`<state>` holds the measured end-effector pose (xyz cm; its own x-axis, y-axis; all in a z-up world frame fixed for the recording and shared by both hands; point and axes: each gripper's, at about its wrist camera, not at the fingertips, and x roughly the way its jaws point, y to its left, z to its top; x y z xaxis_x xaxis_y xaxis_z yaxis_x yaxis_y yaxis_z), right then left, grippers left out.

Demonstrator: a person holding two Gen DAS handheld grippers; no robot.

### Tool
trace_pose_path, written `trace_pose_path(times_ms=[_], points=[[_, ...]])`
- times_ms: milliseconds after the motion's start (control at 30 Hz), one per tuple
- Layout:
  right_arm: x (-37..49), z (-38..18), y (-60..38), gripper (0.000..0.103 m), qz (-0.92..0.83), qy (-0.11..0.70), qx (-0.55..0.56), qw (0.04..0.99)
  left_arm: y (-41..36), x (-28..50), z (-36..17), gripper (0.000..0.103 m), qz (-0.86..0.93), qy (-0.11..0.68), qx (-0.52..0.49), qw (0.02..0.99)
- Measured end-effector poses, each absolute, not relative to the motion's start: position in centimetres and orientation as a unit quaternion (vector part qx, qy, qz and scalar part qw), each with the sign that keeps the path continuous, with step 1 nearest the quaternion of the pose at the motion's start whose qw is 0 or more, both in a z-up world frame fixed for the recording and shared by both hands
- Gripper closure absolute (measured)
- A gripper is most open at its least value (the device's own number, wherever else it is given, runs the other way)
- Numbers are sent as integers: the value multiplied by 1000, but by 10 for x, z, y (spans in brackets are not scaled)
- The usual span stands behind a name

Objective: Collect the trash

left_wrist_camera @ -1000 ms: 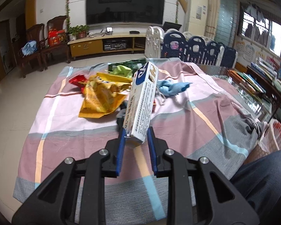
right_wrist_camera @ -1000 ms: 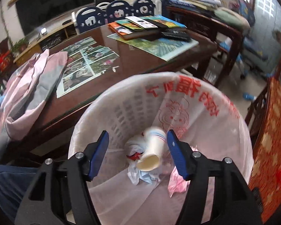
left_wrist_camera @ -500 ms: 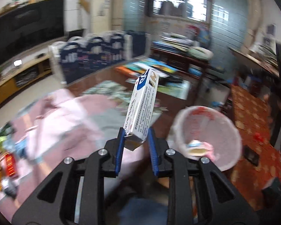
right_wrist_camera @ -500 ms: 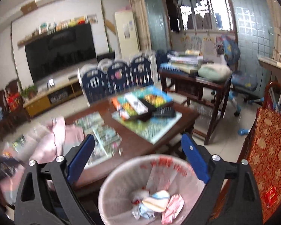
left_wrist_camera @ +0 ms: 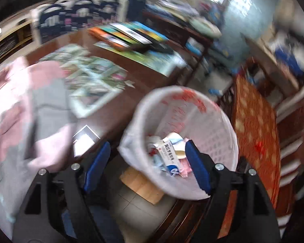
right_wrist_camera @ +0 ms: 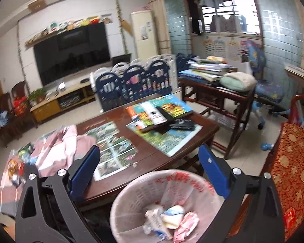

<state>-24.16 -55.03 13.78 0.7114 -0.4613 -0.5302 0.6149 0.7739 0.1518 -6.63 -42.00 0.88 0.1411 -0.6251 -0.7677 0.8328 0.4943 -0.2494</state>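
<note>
Two claws, left claw (left_wrist_camera: 147,166) and right claw (right_wrist_camera: 150,174), released above the boxed trash (left_wrist_camera: 170,158) in the basket (left_wrist_camera: 216,121).

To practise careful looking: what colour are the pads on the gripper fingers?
Blue pads on black arms, clearest in the right wrist view.

Motion blur smears the books (left_wrist_camera: 129,34) and desk clutter (left_wrist_camera: 178,8) in the left wrist view. The wastebasket (right_wrist_camera: 131,194) runs off the right wrist view's bottom edge.
</note>
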Motion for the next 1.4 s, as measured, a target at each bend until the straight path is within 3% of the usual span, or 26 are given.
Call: trace_pose_path(times_ms=[100, 300, 600, 767, 1000, 1400], points=[[-212, 124, -521, 8, -253, 258, 164, 918, -355, -35, 38, 12, -445, 407, 56, 795], [-131, 110, -414, 8, -128, 291, 135, 939, -195, 25, 79, 6, -296, 356, 6, 886], [-5, 90, -237, 8, 37, 316, 93, 943, -1, 80, 47, 6, -91, 367, 9, 926], [50, 63, -182, 8, 80, 334, 75, 936, 34, 88, 20, 6, -61, 371, 19, 926], [58, 32, -172, 8, 63, 342, 64, 935, 29, 91, -28, 6, -74, 386, -22, 919], [59, 24, -176, 8, 65, 347, 63, 933, 8, 94, -37, 6, -85, 384, -22, 919]])
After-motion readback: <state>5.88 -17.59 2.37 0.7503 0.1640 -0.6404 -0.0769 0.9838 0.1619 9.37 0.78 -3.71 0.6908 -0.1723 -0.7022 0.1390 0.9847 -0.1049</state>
